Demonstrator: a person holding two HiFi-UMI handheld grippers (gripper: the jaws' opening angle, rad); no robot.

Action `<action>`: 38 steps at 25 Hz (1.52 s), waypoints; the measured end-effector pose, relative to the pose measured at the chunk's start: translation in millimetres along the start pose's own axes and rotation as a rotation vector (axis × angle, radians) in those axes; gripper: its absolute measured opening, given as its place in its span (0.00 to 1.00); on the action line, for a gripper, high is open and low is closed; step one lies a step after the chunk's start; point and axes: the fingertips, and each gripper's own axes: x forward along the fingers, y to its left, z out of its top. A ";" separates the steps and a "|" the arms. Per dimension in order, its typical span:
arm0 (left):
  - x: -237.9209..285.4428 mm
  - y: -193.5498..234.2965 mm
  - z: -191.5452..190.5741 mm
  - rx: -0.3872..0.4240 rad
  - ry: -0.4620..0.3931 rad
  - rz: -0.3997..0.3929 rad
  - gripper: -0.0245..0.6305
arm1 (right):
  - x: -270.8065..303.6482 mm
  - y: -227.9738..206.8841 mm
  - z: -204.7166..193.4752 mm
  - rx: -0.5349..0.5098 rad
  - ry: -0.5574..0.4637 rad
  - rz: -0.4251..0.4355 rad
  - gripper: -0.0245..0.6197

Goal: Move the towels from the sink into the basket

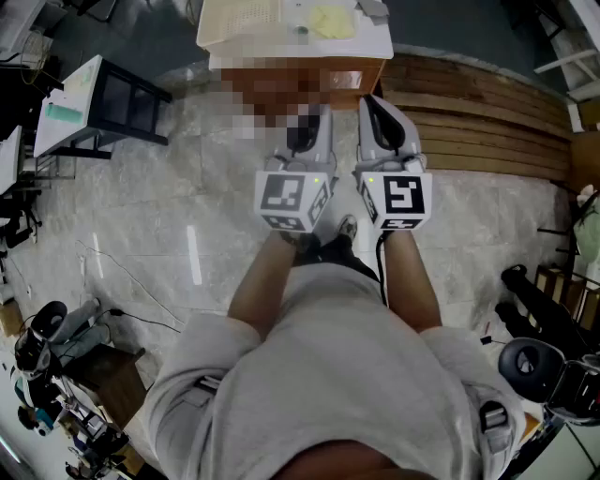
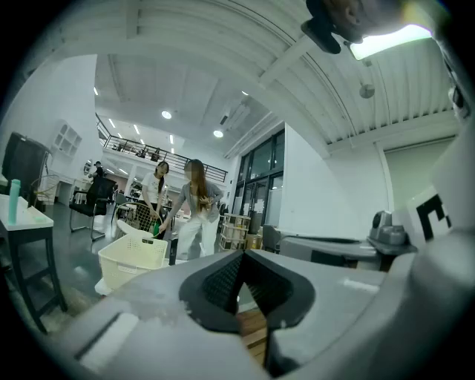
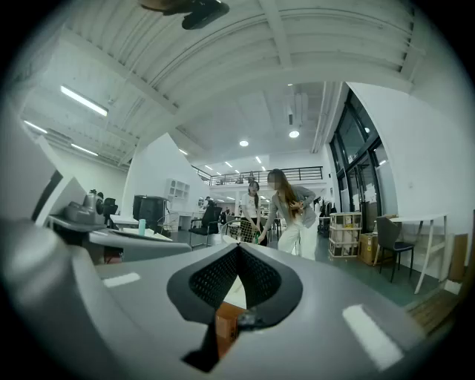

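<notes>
left gripper and right gripper sit side by side, level, on the near side of the basket — each with jaws pressed together, nothing between them. a pale yellow towel lies just right of the basket — on a white top.

Pale marble floor, curved wooden decking, black-framed table, white ribbed ceiling, tall dark windows

Left hand-held gripper and right hand-held gripper closed.
</notes>
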 end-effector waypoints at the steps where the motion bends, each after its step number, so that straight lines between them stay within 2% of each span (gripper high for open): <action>1: 0.5 3.4 0.1 -0.001 0.001 -0.002 0.06 | 3.2 2.0 -0.6 -0.002 0.003 0.000 0.05; 15: 0.4 62.2 0.3 -0.038 0.006 -0.010 0.06 | 48.0 33.0 -6.5 0.015 0.022 -0.025 0.05; 23: 4.9 90.8 7.5 -0.042 -0.003 -0.054 0.06 | 71.7 50.5 -2.8 0.000 0.034 -0.049 0.05; 31: 41.5 113.1 0.6 -0.049 0.030 -0.063 0.06 | 101.4 23.0 -10.3 0.007 0.051 -0.090 0.05; 38: 121.6 132.9 -11.5 -0.038 0.072 -0.045 0.06 | 168.6 -36.9 -28.9 0.036 0.061 -0.079 0.05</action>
